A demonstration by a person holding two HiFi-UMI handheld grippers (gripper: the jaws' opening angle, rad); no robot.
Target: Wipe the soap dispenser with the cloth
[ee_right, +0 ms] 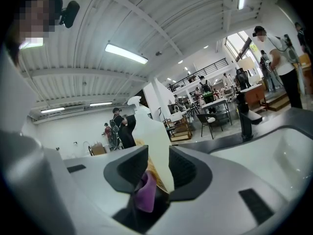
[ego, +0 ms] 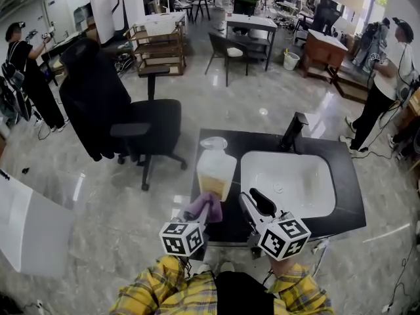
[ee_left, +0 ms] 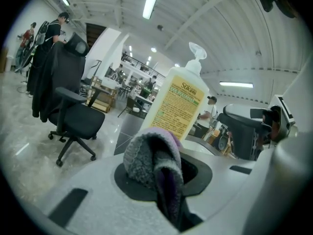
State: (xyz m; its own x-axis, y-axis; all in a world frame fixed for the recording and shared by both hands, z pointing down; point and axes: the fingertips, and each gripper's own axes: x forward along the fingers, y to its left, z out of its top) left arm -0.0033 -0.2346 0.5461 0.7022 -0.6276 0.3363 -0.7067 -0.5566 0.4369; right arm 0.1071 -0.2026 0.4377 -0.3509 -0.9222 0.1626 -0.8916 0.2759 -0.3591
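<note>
The soap dispenser [ego: 215, 170], a pale pump bottle with a yellow label, stands on the black counter [ego: 351, 199] just left of the white sink [ego: 328, 169]. My left gripper [ego: 205, 210] is shut on a bunched purple-grey cloth [ego: 201, 207] right in front of the bottle's lower front. In the left gripper view the cloth [ee_left: 152, 166] bulges from the jaws with the labelled bottle [ee_left: 178, 104] close behind. My right gripper [ego: 243, 199] reaches the bottle's right side. In the right gripper view its pads [ee_right: 183, 168] close on the narrow side of the bottle [ee_right: 155, 146], with the purple cloth [ee_right: 145, 196] below.
A black faucet [ego: 293, 131] rises behind the sink. A black office chair [ego: 141, 126] with a dark jacket stands on the floor to the left. A white panel [ego: 26, 228] leans at the far left. People, tables and chairs fill the room's far side.
</note>
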